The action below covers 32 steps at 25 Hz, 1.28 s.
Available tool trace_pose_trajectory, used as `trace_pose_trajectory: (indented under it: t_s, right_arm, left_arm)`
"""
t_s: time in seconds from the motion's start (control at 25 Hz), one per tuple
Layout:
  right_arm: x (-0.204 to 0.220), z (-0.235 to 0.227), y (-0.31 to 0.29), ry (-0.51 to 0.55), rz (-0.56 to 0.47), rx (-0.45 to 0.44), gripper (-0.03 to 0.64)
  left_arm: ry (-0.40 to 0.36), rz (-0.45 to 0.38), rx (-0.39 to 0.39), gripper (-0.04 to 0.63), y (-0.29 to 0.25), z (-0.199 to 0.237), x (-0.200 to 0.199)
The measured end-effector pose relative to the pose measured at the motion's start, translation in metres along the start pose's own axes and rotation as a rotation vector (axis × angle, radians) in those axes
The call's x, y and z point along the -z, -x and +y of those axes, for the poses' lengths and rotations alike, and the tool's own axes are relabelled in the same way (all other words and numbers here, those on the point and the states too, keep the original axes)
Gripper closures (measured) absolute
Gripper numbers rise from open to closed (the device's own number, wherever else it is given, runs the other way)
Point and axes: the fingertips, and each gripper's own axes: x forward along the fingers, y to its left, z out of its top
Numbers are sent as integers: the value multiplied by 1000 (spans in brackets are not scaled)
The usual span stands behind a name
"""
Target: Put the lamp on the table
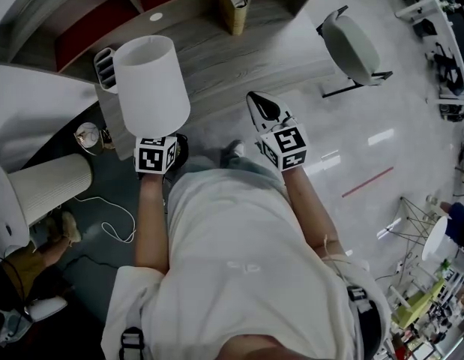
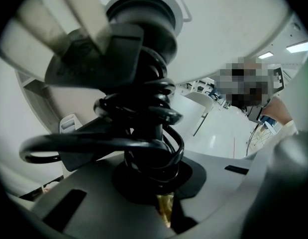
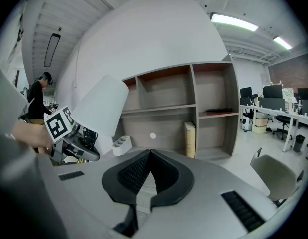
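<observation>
Though the left gripper (image 2: 146, 158) clamps the lamp (image 1: 151, 81), upright just ahead of its jaws, the lamp hangs in the air; the table (image 1: 239, 58) ahead awaits it, setting-down undone; the right gripper (image 3: 150, 156) is pinched shut, empty.

floor (image 1: 400, 118): glossy, pale | shelving (image 3: 192, 108): wooden, open | chair (image 1: 350, 47): grey | ceiling lights (image 3: 233, 22): on

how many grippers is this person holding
2. The left hand-held gripper is shut on the lamp; the right hand-held gripper is beside it, shut and empty. None seem hidden.
</observation>
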Motion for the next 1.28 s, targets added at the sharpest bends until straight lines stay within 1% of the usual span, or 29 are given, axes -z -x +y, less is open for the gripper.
trace_pose_trajectory:
  t_s: [0.28,0.52,0.76,0.96,1.28]
  right_arm:
    - [-1,-21,-12,-24,10,8,589]
    - [-5,-25,-32,-37,23,58,589]
    - [-14,-31,-52,-58,37,146,589]
    - [-17,-29,-65,-63,50,227,589]
    - [-16,-35,-54,-103,76,372,589]
  left_arm:
    - [-39,22,14,567,-20,1,-21]
    - [-81,24,70,566,-43,18,-39]
    - [-164,41,151,568,-68,37,-58]
    - [-249,56,216,566,-89,54,-67]
    - [-361,57,339,566,-119,53,-91]
